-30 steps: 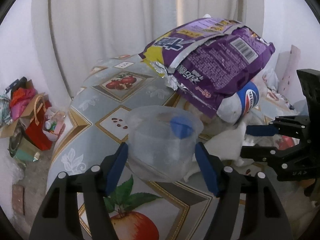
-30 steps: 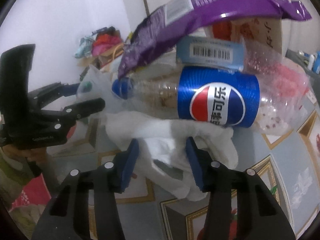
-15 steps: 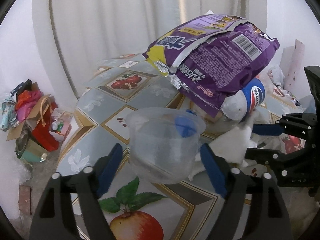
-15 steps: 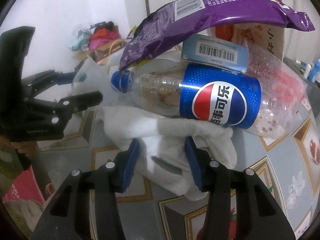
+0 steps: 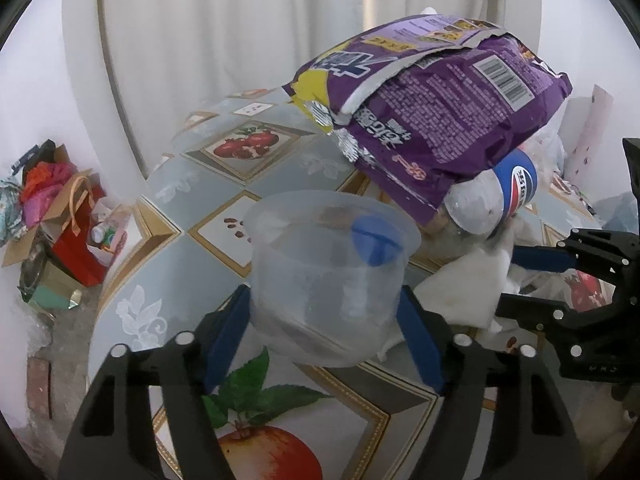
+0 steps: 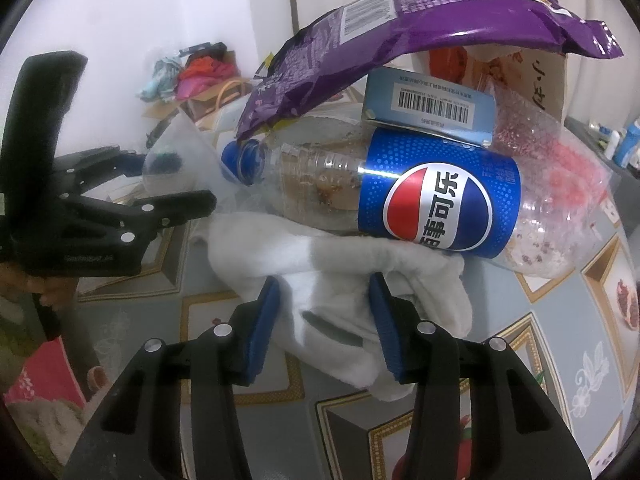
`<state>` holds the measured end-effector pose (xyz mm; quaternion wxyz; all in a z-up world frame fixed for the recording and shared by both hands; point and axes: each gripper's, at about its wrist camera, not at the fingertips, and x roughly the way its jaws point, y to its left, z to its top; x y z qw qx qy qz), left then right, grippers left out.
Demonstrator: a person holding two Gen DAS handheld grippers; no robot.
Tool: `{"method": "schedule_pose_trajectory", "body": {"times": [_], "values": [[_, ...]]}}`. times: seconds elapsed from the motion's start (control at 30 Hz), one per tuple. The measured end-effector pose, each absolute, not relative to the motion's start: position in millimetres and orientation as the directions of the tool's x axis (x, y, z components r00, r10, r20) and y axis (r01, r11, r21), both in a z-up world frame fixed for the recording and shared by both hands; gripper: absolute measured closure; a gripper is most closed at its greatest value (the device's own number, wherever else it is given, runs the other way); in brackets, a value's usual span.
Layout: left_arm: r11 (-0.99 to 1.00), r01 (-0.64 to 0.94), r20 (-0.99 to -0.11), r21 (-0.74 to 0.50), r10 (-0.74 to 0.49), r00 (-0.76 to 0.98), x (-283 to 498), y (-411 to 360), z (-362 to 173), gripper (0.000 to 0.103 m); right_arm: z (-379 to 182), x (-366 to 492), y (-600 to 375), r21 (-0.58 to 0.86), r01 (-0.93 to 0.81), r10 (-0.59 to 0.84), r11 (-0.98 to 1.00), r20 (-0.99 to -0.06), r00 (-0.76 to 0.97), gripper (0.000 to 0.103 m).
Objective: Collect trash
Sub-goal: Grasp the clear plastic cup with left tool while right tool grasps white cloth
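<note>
My left gripper [image 5: 324,312] is shut on a clear plastic cup [image 5: 326,276] and holds it tilted, just above the table. My right gripper [image 6: 324,300] is open, its jaws on either side of a crumpled white tissue [image 6: 340,276] lying on the table; the tissue also shows in the left wrist view [image 5: 460,292]. Behind the tissue lies a Pepsi bottle [image 6: 400,196] on its side, its blue cap [image 6: 236,156] pointing left. A purple snack bag [image 5: 436,116] rests over the bottle. A blue carton [image 6: 428,108] sits on the bottle.
The table has a fruit-patterned cloth [image 5: 256,152]. A clear bag with red bits [image 6: 560,184] lies behind the bottle. On the floor at the left are a red bag [image 5: 80,216] and a box of clothes [image 5: 36,188]. White curtains [image 5: 240,20] hang behind.
The left gripper has drawn back slightly with the cup, which now sits lifted and tilted. The right gripper has edged forward around the tissue.
</note>
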<state>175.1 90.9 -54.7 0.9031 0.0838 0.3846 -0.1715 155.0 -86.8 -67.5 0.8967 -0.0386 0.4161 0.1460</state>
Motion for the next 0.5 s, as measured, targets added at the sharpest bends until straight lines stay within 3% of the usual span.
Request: {"method": "schedule_pose_trajectory", "body": {"times": [0.27, 0.5], "values": [[0.929, 0.369, -0.719, 0.001, -0.256, 0.647, 172.6, 92.7, -55.2, 0.036, -67.7, 156.6, -87.4, 0.035, -0.279, 0.207, 0.96, -0.76, 0.616, 0.068], [0.934, 0.359, -0.713, -0.001, -0.252, 0.654, 168.8, 94.8, -55.7, 0.037, -68.0, 157.2, -94.7, 0.043, -0.251, 0.196, 0.967, -0.756, 0.625, 0.083]]}}
